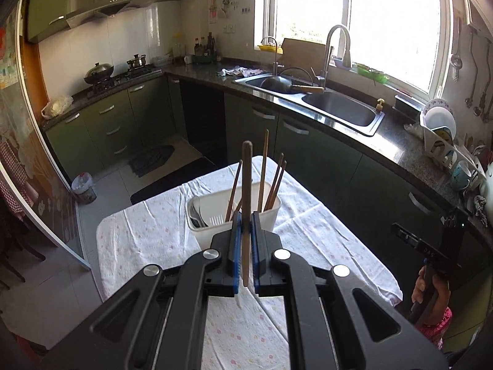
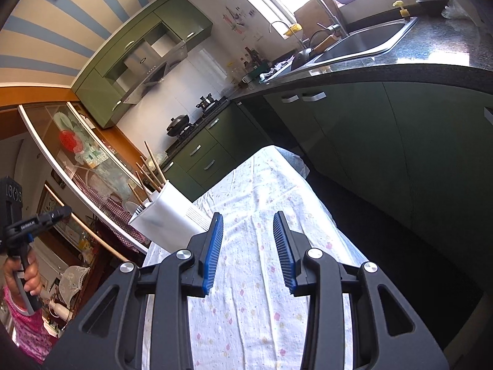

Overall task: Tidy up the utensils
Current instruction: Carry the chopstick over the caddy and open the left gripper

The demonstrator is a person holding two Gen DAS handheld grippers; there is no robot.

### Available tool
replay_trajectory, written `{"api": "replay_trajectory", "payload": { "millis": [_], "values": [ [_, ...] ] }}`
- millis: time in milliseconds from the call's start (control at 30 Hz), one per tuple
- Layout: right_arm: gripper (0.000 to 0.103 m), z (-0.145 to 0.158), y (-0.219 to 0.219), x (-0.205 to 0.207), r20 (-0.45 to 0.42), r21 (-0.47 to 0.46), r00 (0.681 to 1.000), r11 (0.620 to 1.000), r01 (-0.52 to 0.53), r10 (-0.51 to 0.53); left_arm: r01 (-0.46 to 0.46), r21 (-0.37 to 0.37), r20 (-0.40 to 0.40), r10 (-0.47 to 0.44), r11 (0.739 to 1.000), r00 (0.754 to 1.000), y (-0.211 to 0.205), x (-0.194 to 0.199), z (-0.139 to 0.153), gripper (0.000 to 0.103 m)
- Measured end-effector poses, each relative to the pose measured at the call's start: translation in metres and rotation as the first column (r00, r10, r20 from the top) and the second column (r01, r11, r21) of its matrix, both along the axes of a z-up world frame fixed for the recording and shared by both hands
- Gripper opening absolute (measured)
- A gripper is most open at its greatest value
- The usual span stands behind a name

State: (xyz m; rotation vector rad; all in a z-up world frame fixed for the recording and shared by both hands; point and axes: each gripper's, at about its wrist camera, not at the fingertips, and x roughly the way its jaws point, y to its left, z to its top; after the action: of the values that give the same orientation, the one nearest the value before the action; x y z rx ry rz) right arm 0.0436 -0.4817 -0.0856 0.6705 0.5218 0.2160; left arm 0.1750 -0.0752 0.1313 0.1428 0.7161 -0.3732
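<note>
Left wrist view: the left gripper (image 1: 245, 231) is clamped on a wooden utensil (image 1: 246, 191), held upright just in front of the white holder (image 1: 271, 212), which stands on the cloth-covered surface (image 1: 148, 234) with chopsticks (image 1: 263, 172) and a plastic fork (image 1: 216, 219) inside. The right gripper (image 2: 249, 248) hangs over the cloth, jaws wide apart and holding nothing.

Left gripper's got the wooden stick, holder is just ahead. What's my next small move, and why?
Probably carry the left gripper forward over the white holder and lower the wooden stick in: the stick is clamped upright, the chopsticks already stand inside.
</note>
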Motion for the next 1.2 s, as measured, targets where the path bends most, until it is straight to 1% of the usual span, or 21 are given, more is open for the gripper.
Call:
{"api": "replay_trajectory", "payload": {
  "millis": [100,200,267,367,433,533,667,733,800,867,933,967,1000,1033,1100,1133,1200],
  "values": [
    [0.035,0.004,-0.001,-0.004,0.007,0.001,1.000,1.000,-0.003,0.003,-0.030,-0.021,0.045,0.031,0.999,0.999,0.001,0.014,0.028,0.006],
    [0.035,0.008,-0.001,-0.006,0.015,0.003,1.000,1.000,-0.004,0.004,-0.066,-0.032,0.091,0.068,0.997,0.994,0.001,0.029,0.048,0.006],
    [0.035,0.009,-0.002,-0.008,0.020,0.004,1.000,1.000,-0.006,0.006,-0.084,-0.040,0.109,0.088,0.996,0.990,0.000,0.041,0.055,0.006],
    [0.035,0.010,-0.002,-0.010,0.025,0.004,1.000,1.000,-0.015,0.015,-0.108,-0.049,0.102,0.113,0.993,0.988,-0.001,0.058,0.052,0.006],
    [0.035,0.010,-0.003,-0.009,0.025,0.004,1.000,1.000,-0.017,0.017,-0.118,-0.059,0.083,0.123,0.991,0.989,-0.001,0.068,0.042,0.006],
    [0.035,0.010,-0.004,-0.009,0.025,0.006,1.000,1.000,-0.017,0.017,-0.134,-0.056,0.045,0.136,0.989,0.990,-0.003,0.083,0.021,0.006],
    [0.036,0.010,-0.004,-0.010,0.025,0.004,1.000,1.000,-0.016,0.016,-0.140,-0.033,-0.012,0.140,0.990,0.990,-0.002,0.098,-0.017,0.006],
    [0.039,0.012,-0.001,-0.010,0.027,-0.002,0.999,1.000,-0.022,0.022,-0.139,-0.024,-0.037,0.138,0.990,0.990,-0.002,0.102,-0.035,0.006],
    [0.039,0.015,0.005,-0.011,0.032,-0.012,0.999,0.999,-0.039,0.040,-0.137,-0.020,-0.052,0.136,0.990,0.989,0.000,0.104,-0.052,0.006],
    [0.039,0.019,0.013,-0.011,0.039,-0.026,0.997,0.998,-0.059,0.060,-0.135,-0.030,-0.061,0.133,0.990,0.989,0.002,0.101,-0.065,0.008],
    [0.039,0.024,0.021,-0.013,0.048,-0.039,0.996,0.996,-0.079,0.081,-0.136,-0.039,-0.057,0.133,0.990,0.989,0.006,0.095,-0.073,0.019],
    [0.040,0.027,0.025,-0.014,0.051,-0.048,0.994,0.995,-0.089,0.092,-0.138,-0.039,-0.047,0.136,0.990,0.990,0.008,0.091,-0.075,0.033],
    [0.041,0.029,0.029,-0.015,0.056,-0.057,0.993,0.993,-0.100,0.103,-0.142,-0.044,-0.030,0.141,0.989,0.990,0.011,0.084,-0.076,0.045],
    [0.044,0.033,0.034,-0.016,0.061,-0.066,0.992,0.992,-0.110,0.114,-0.145,-0.054,-0.008,0.144,0.988,0.989,0.014,0.075,-0.076,0.048],
    [0.046,0.039,0.044,-0.019,0.072,-0.090,0.988,0.988,-0.128,0.135,-0.141,-0.082,0.036,0.144,0.987,0.989,0.021,0.054,-0.072,0.061],
    [0.047,0.044,0.050,-0.021,0.077,-0.106,0.987,0.985,-0.134,0.142,-0.145,-0.091,0.060,0.151,0.985,0.987,0.025,0.041,-0.070,0.066],
    [0.048,0.051,0.062,-0.025,0.092,-0.139,0.983,0.980,-0.145,0.159,-0.168,-0.107,0.111,0.179,0.980,0.977,0.035,0.011,-0.067,0.079]
  ]
}}
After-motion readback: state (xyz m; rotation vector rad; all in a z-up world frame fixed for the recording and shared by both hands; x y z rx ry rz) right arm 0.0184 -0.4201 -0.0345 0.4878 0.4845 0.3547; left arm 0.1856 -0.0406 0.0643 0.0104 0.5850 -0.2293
